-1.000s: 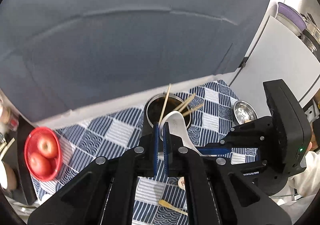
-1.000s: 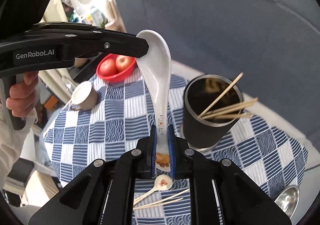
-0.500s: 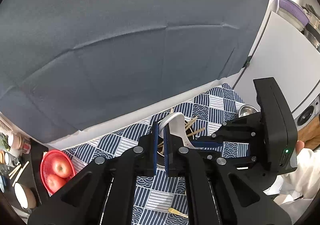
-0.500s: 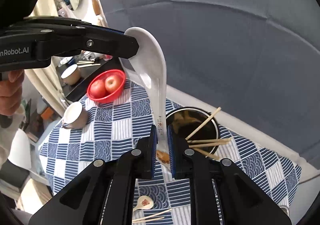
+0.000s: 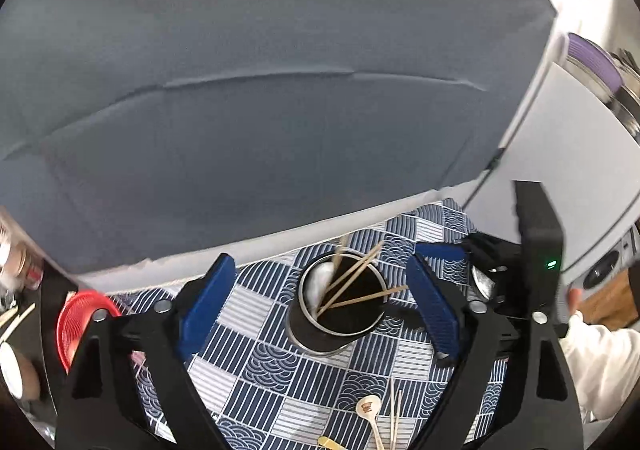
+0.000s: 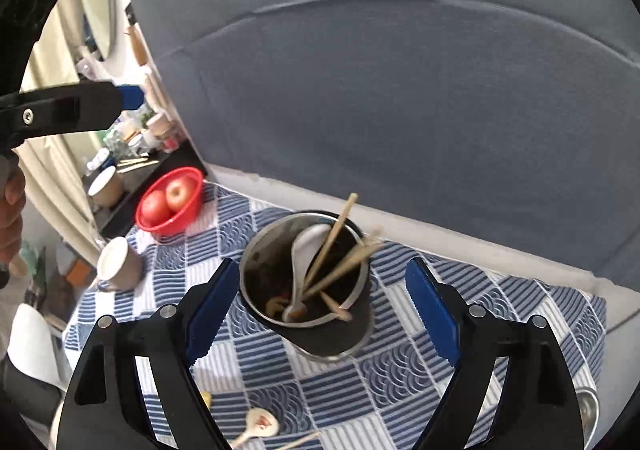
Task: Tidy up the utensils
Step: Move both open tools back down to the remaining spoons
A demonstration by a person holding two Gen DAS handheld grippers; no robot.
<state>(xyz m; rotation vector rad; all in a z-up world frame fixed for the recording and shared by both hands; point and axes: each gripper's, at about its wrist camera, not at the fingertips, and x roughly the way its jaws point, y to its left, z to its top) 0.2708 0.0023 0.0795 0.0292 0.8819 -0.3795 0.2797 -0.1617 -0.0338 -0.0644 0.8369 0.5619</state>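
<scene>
A dark metal cup stands on the blue checked cloth and holds several wooden chopsticks. A white ceramic spoon lies inside the cup, bowl end up, among the chopsticks. My left gripper hovers above the cup, its jaws opening and nothing between them. My right gripper also hangs over the cup, its jaws opening and empty. A small patterned spoon and loose chopsticks lie on the cloth in front.
A red bowl with two apples sits at the cloth's left edge, with a paper cup nearby. A grey backdrop rises behind the table. A small steel bowl is at the right. Cluttered shelves stand to the left.
Both grippers were shut on the white spoon, one at each end. Both have sprung open and the spoon has dropped into the cup.
</scene>
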